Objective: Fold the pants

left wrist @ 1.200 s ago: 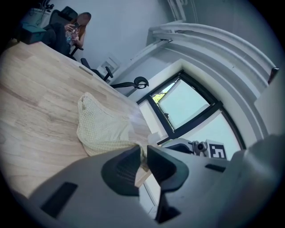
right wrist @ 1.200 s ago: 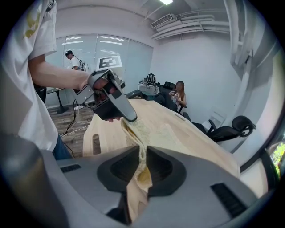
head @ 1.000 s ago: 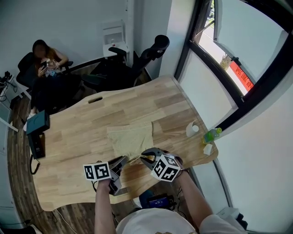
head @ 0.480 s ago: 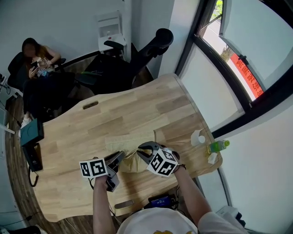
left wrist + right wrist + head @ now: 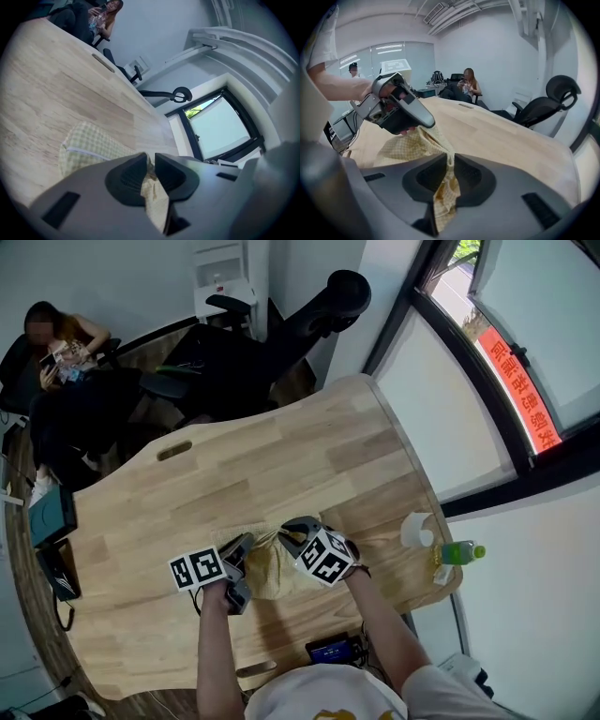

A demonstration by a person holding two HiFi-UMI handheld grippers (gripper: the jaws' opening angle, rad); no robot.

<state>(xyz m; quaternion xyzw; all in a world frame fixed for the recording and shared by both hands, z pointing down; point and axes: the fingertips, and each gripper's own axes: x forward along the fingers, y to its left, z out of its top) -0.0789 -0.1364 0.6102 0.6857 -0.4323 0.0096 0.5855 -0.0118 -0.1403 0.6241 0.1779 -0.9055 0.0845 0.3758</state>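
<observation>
Both forearms reach in from six o'clock, side by side. The left tongs (image 5: 249, 543) and the right tongs (image 5: 287, 530) are each clenched on a fold of the checked yellow pants (image 5: 269, 570), tips angled down and close together. The pants lie bunched on the wooden bench (image 5: 281, 456) near its six o'clock edge. A bottle (image 5: 459, 552) stands at four o'clock and an office chair (image 5: 300, 320) at twelve. The tongs hide much of the cloth.
</observation>
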